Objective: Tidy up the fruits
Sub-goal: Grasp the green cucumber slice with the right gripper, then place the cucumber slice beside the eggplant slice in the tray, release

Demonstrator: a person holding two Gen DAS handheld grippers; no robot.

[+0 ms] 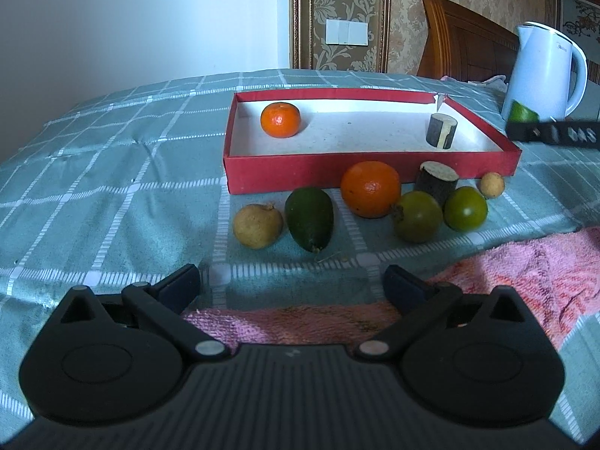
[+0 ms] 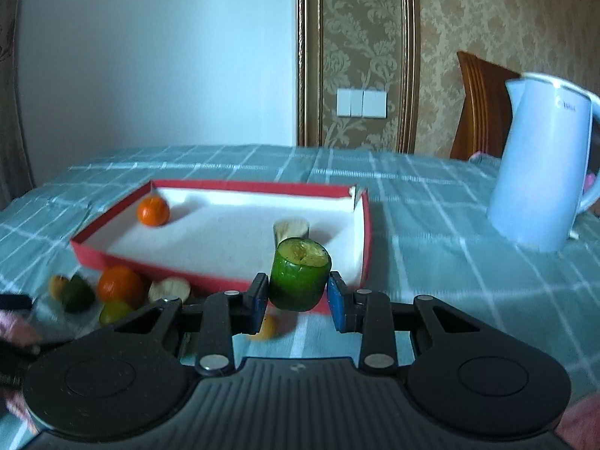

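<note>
The right gripper (image 2: 299,297) clamped a stubby green cut fruit cylinder (image 2: 300,274) – lifted just before the red shallow cardboard tray (image 2: 365,232). The left gripper (image 1: 292,285) gaped wide, empty, above the checked teal cloth (image 1: 112,195).

A bed (image 1: 112,120) fills the room's foreground, spread with a grey-green cover checked in white lines. Behind its far edge stands a plain pale wall (image 1: 150,18), washed in cool bluish light. To the right runs beige damask wallpaper (image 1: 345,7) framed by a gilt moulding (image 1: 303,15), with a white triple light switch (image 1: 347,32) set in it. A carved wooden headboard (image 1: 461,37) rises at the far right corner
</note>
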